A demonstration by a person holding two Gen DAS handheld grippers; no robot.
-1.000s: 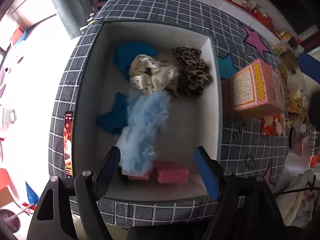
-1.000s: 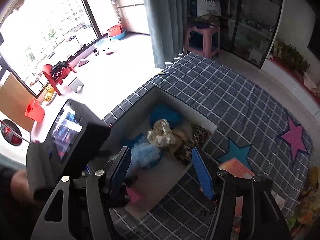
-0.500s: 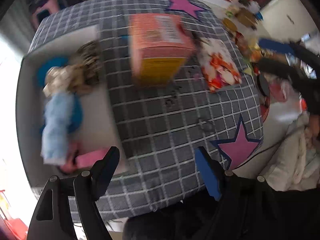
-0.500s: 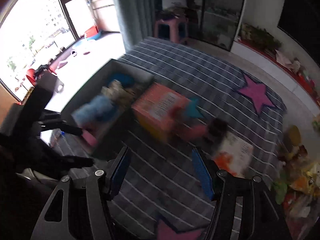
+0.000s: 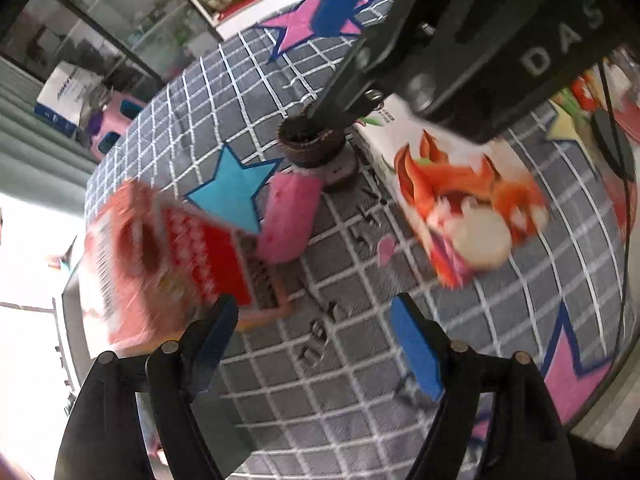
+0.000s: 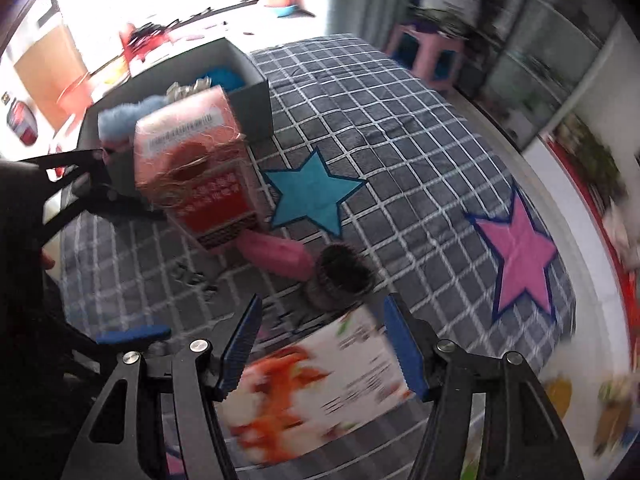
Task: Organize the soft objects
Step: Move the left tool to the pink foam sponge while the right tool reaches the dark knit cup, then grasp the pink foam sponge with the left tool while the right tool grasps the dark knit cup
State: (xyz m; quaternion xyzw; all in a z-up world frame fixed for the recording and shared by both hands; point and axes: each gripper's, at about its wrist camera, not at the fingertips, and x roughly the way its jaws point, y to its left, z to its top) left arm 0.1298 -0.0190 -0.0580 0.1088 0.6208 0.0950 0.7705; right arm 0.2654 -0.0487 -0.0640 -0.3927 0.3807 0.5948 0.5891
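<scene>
A fuzzy pink block (image 6: pixel 276 254) and a round, dark, furry band (image 6: pixel 340 276) are seen lying on the grey checked cloth (image 6: pixel 400 152), beside a red carton (image 6: pixel 200 168). Both left gripper (image 5: pixel 316 344) and right gripper (image 6: pixel 324 344) are held with jaws apart, nothing between them.

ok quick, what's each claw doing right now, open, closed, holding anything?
Left claw: open, nothing between its fingers, above the checked cloth.
Right claw: open, holding nothing, above the white packet.
</scene>
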